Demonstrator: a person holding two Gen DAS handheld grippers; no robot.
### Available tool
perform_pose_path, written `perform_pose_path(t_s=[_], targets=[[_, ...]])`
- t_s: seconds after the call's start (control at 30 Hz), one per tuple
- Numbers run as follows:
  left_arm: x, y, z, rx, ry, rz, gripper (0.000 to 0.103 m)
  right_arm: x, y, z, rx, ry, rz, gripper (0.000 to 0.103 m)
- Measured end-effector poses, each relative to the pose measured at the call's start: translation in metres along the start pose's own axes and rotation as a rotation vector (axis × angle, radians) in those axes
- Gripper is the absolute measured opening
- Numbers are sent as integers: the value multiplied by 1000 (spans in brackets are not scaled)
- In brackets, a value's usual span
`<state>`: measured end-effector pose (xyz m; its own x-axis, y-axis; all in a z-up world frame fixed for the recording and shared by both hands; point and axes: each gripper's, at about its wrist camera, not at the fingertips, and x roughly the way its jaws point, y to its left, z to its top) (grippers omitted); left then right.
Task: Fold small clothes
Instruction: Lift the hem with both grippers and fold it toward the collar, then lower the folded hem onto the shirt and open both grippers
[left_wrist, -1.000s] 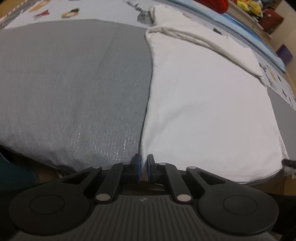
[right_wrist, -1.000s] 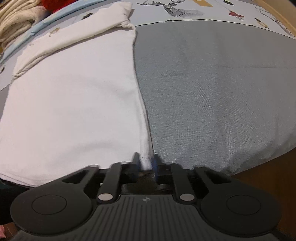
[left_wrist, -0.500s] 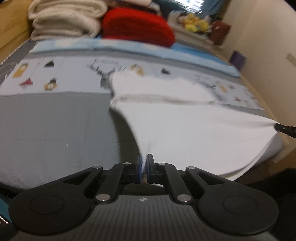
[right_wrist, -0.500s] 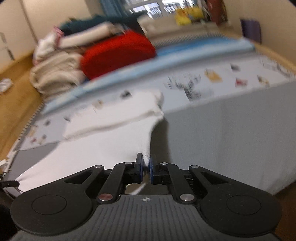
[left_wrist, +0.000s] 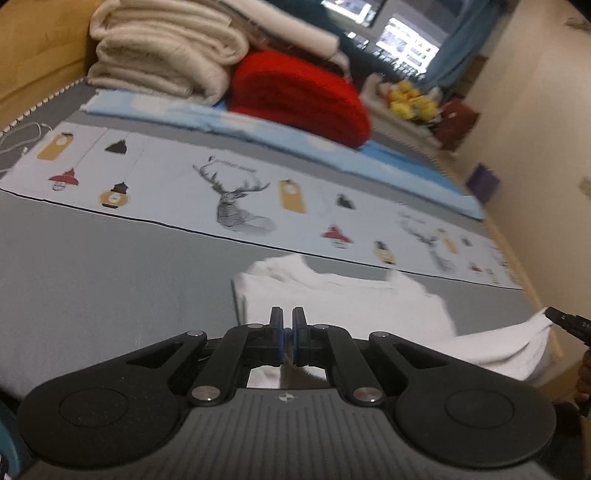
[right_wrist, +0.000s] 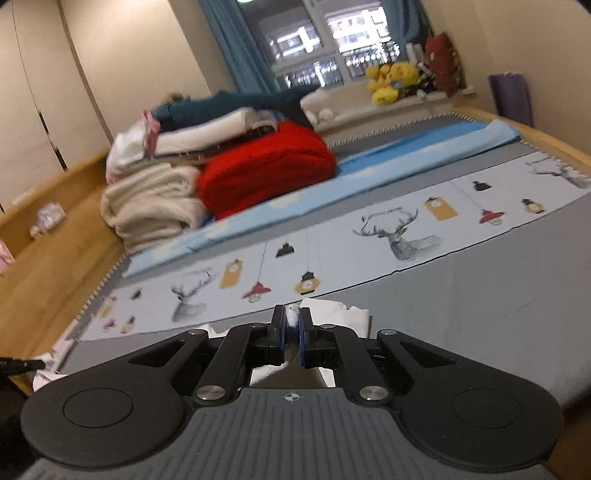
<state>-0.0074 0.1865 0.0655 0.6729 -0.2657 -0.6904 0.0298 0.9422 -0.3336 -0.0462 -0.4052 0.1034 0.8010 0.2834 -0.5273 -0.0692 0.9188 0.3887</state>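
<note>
1. Left wrist view: the left gripper (left_wrist: 287, 334) has its jaws closed narrow on the near hem of the white garment (left_wrist: 343, 306), lifted off the grey bed cover (left_wrist: 110, 280) near the bed's front edge. The right gripper (left_wrist: 565, 320) shows at the picture's right edge, pinching the hem's other corner. Judged from this, a clean fold calls for both corners level, the hem taut between them, carried toward the collar end lying beside the printed strip (left_wrist: 236, 195).

2. Right wrist view: the right gripper (right_wrist: 291, 334) has its jaws clamped on a tuft of the white garment (right_wrist: 332, 310), above the grey bed cover (right_wrist: 480, 295). Likely risk: uneven height would skew the fold; lower both hands together, releasing only once the edges align. The stacked blankets (right_wrist: 258, 166) at the bed's far edge lie well apart.
</note>
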Motion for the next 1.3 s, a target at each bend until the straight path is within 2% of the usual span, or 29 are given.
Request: perform_pose_path(t_s=[0.07,0.13,0.17,0.27,0.33,0.37,0.43,0.47,0.53,0.6,0.63,0.7,0.73,0.87,0.93,0.97,1.0,1.03,1.1,1.17,1.23,1.3], targets=[[48,15,18,-15,38,38,4,46,0,7,-38,47,-49,6],[90,28,32,-11,77,62,4,90,-12,15,-21,114,-94,6],[111,34,37,-12,98,78,0,114,-19,20,3,144,-104,6],[154,51,45,61,102,187,0,178,-38,26,9,225,-154,6],[173,72,48,-32,154,180,0,210,-49,22,-13,261,-228,6],[179,79,50,-82,171,145,0,220,-58,15,9,267,-228,6],[188,74,54,-75,177,94,0,236,-73,6,116,283,-197,6],[193,68,56,-44,177,91,0,243,-75,5,147,304,-215,7],[203,56,57,-1,189,53,1,254,-78,13,175,286,-200,11],[212,49,58,6,202,15,10,263,-79,16,177,301,-197,12],[217,46,59,3,206,8,13,267,-80,17,158,309,-224,12],[225,41,61,-6,215,-6,27,269,-84,21,134,301,-254,12],[230,39,61,-5,221,-13,30,267,-87,23,141,292,-253,12],[255,19,57,49,256,4,37,252,-98,27,148,257,-233,29],[265,11,54,85,272,17,37,246,-100,22,102,271,-227,33],[269,6,52,106,275,17,34,243,-101,19,79,285,-228,34],[270,3,51,126,271,20,7,241,-101,15,61,302,-229,34],[270,0,52,155,260,29,4,239,-102,11,43,323,-223,34],[257,3,58,142,178,67,4,236,-99,6,-1,353,-213,34],[246,17,65,37,128,83,4,232,-96,8,-29,344,-237,34],[244,23,63,28,128,126,4,228,-95,15,-1,322,-239,34],[247,22,58,55,167,127,4,223,-92,22,35,285,-234,38]])
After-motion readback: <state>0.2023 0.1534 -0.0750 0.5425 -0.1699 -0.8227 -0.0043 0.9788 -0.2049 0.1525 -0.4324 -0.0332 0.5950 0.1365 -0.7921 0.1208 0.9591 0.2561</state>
